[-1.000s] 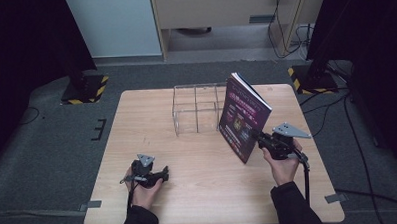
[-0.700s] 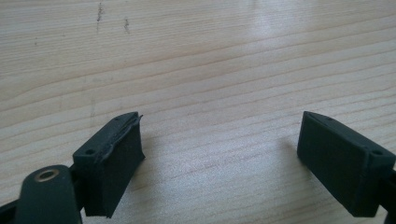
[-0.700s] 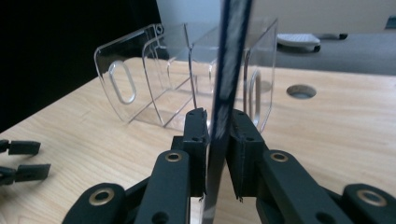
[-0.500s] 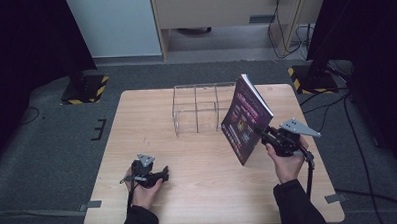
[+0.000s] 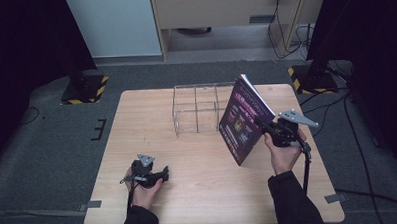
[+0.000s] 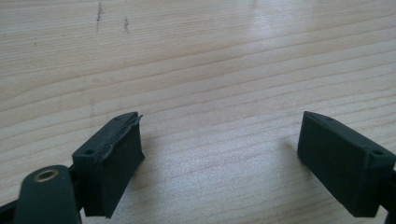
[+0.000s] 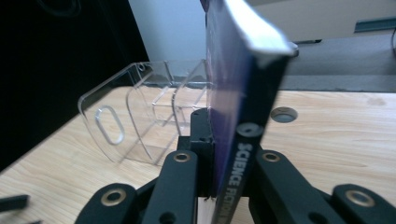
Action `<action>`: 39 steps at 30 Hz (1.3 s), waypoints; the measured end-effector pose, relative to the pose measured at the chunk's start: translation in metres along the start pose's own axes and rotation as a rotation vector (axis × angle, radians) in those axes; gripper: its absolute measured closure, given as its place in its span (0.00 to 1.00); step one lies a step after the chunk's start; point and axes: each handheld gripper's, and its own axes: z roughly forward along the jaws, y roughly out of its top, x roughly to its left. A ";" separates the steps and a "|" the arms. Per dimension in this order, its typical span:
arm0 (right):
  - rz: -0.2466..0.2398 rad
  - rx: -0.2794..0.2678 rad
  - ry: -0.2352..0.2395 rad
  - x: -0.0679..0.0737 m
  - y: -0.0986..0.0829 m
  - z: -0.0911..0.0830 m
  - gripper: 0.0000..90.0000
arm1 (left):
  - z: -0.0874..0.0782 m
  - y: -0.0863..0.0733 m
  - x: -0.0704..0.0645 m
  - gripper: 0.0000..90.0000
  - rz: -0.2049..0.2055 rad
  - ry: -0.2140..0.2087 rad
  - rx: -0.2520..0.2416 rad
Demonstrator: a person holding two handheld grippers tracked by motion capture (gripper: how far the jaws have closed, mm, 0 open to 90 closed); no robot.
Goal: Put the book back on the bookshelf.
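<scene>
One book [image 5: 243,121] clamped upright in right tool [image 5: 267,129], 1 clear rack [image 5: 196,108] behind; left tool [image 5: 161,176] wide open, empty.

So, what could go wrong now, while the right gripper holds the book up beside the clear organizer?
1. The right gripper pinches the book only near its spine, low down. The book stands tilted and tall, so it may pivot or slip between the jaws.
2. The clear organizer is light-looking and close to the book. A corner could hit its wall and push it along the table instead of entering a slot.
3. The left gripper rests open and far away, so it cannot steady the organizer.
</scene>
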 end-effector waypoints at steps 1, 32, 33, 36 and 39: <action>-0.002 -0.003 0.001 0.002 0.000 0.000 0.94 | 0.000 0.000 0.000 0.14 0.000 0.000 0.000; -0.062 -0.079 -0.059 0.007 0.027 0.067 0.94 | 0.000 0.000 0.000 0.14 0.000 -0.001 0.000; -0.065 -0.083 -0.061 0.007 0.027 0.069 0.94 | 0.000 0.000 0.000 0.14 0.001 -0.001 0.000; -0.067 -0.096 -0.065 0.007 0.026 0.073 0.94 | 0.000 0.000 0.000 0.14 0.001 -0.001 0.000; -0.076 -0.110 -0.079 0.007 0.025 0.075 0.94 | 0.000 0.000 0.000 0.14 0.000 -0.001 0.000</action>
